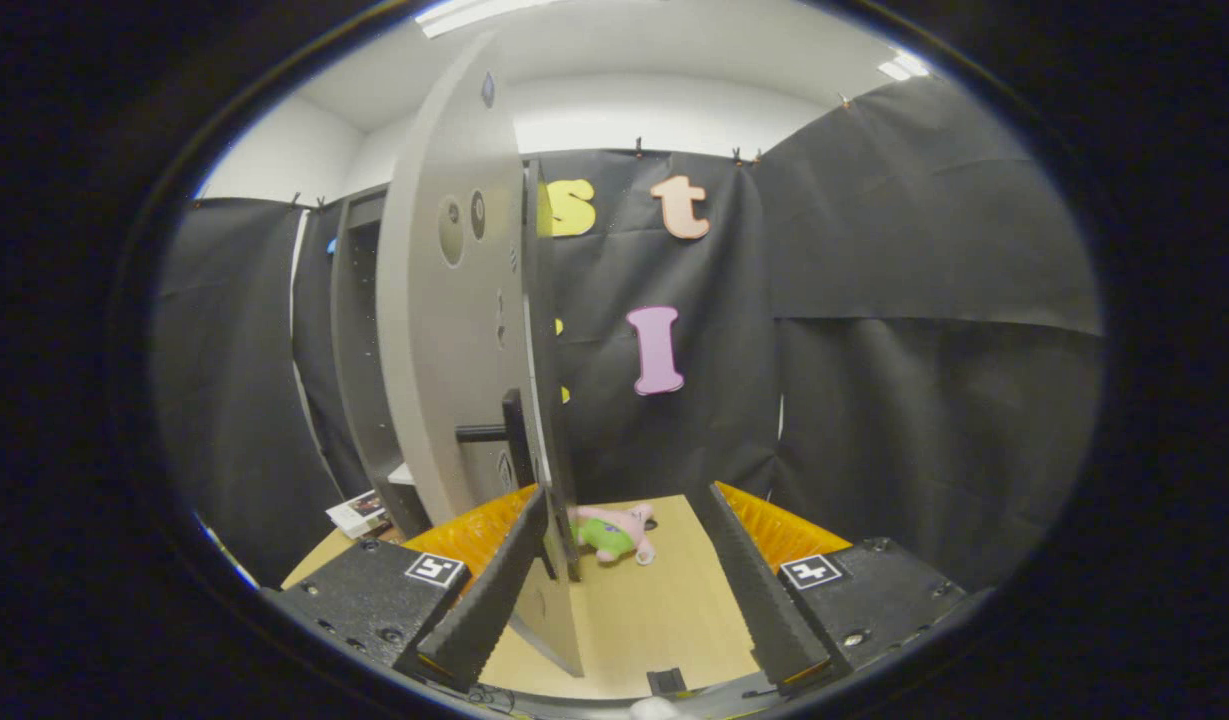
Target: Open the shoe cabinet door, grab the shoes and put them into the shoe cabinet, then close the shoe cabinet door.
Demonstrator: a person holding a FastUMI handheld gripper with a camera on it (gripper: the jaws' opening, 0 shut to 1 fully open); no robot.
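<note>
The gripper has its fingers spread wide apart and holds nothing. The only markings on it are two small square black-and-white tags, one on each finger base; no brand name or readable word shows on it. The left finger lies right against the lower edge of the cabinet door, whose thin edge drops down into the gap between the fingers near that finger; the right finger stands well clear of the door. Whether the left finger actually touches the door cannot be told.

The door is grey, swung open and seen nearly edge-on, and a dark bar handle sticks out from its face just above the left finger. Beyond the door stands the shoe cabinet, a tall grey frame with its opening dark inside.

On the light wooden floor, just ahead of the fingers and beside the door's edge, lies a small pink and green shoe. Near the cabinet's foot rests a small printed box; its print is too small to read.
</note>
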